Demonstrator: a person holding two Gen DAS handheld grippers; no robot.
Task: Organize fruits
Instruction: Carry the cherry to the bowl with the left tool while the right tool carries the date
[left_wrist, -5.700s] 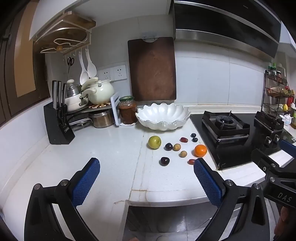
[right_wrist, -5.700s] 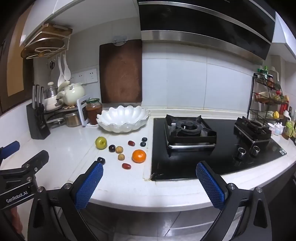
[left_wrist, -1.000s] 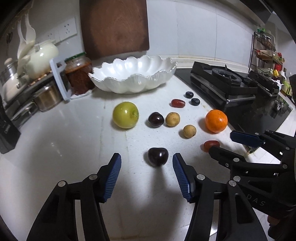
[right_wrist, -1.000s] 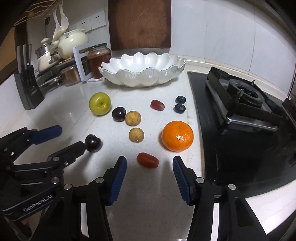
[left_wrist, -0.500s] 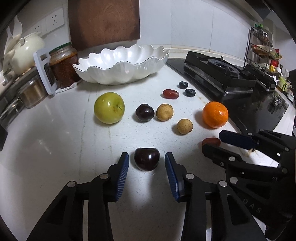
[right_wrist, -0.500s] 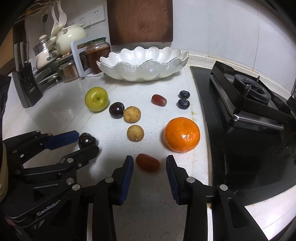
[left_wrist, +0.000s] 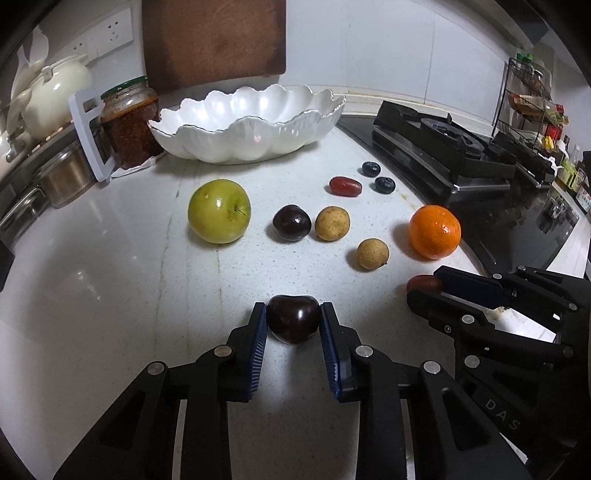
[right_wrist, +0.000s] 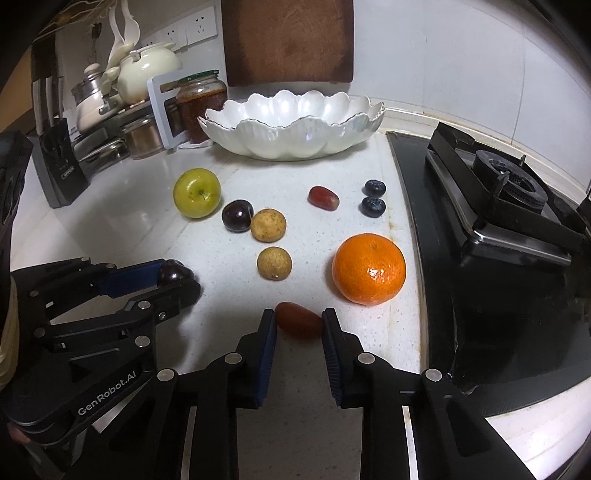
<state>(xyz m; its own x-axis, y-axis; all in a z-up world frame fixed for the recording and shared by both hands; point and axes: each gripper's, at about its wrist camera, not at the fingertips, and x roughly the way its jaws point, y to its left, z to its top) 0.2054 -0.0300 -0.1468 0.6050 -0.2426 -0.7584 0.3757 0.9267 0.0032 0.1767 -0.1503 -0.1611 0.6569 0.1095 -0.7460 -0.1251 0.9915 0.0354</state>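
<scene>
Both grippers are clamped on fruit: the left gripper (left_wrist: 293, 320) pinches a dark cherry (left_wrist: 293, 322) between its blue pads, and the right gripper (right_wrist: 299, 325) pinches a red grape (right_wrist: 298, 319), each fruit resting on the counter (left_wrist: 110, 266) well in front of the white bowl (left_wrist: 251, 125). The bowl sits empty at the back, beside a jar (left_wrist: 129, 122). Nearer the bowl lie the apple (left_wrist: 219, 211), then the orange (left_wrist: 434, 232) off toward the stove (left_wrist: 461, 162), a second cherry (left_wrist: 291, 223) touching or just beside a longan (left_wrist: 332, 223), another longan (left_wrist: 372, 253), a second grape (left_wrist: 345, 186) and two blueberries (left_wrist: 378, 176) closest to the bowl. Judging by this, both small fruits are gripped and due to be lifted to the bowl. The risks lie in the grip: the grape is soft and long, held near one end, so squeezing could burst it or squirt it out forward; the cherry is round and glossy and could slip from the pads on the lift. Two grippers heading for one bowl could also collide.
</scene>
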